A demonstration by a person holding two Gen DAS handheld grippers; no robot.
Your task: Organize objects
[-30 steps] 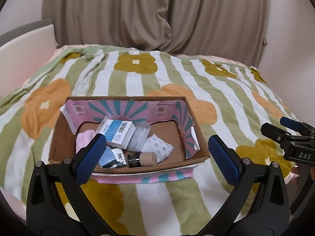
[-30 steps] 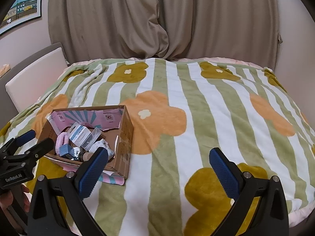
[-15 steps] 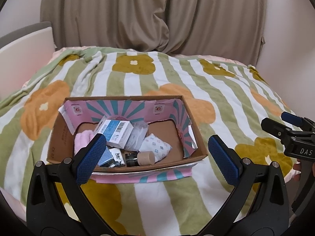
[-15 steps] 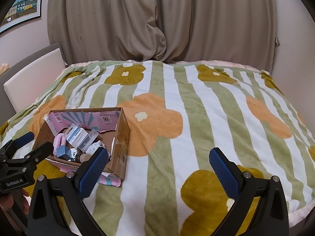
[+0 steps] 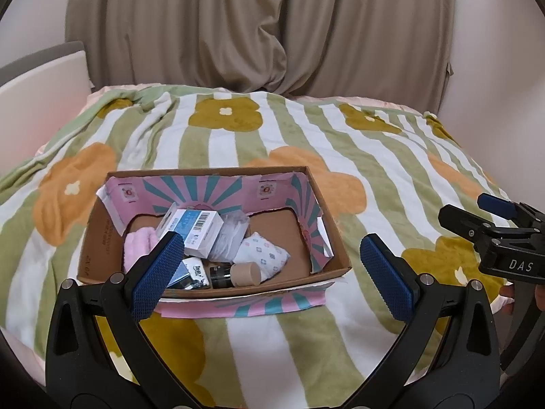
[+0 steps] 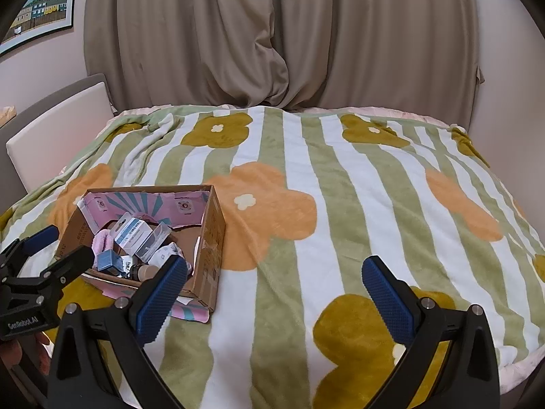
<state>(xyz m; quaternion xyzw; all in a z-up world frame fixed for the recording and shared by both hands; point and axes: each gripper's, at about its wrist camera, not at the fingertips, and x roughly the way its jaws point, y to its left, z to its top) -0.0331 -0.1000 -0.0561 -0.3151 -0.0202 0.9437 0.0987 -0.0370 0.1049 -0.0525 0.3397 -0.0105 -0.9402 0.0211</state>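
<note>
An open cardboard box (image 5: 332,238) with pink and teal lining sits on the flowered blanket. It holds a blue and white carton (image 5: 199,226), a pink cloth (image 5: 138,243), a clear plastic packet (image 5: 230,235), a white patterned pouch (image 5: 262,254), a dark bottle with a tan cap (image 5: 243,273) and a small blue box (image 5: 182,272). My left gripper (image 5: 272,274) hovers open just before the box's near edge, holding nothing. My right gripper (image 6: 276,293) is open over bare blanket, to the right of the box (image 6: 211,248).
The striped blanket (image 6: 340,204) covers the bed, which drops off at the near and right edges. Beige curtains (image 6: 272,34) hang behind. A white headboard panel (image 6: 58,136) stands at the left. Each gripper shows in the other's view: right gripper (image 5: 471,209), left gripper (image 6: 64,247).
Both views have drifted only slightly; the box stays in place. Both grippers remain open and have taken hold of nothing.
</note>
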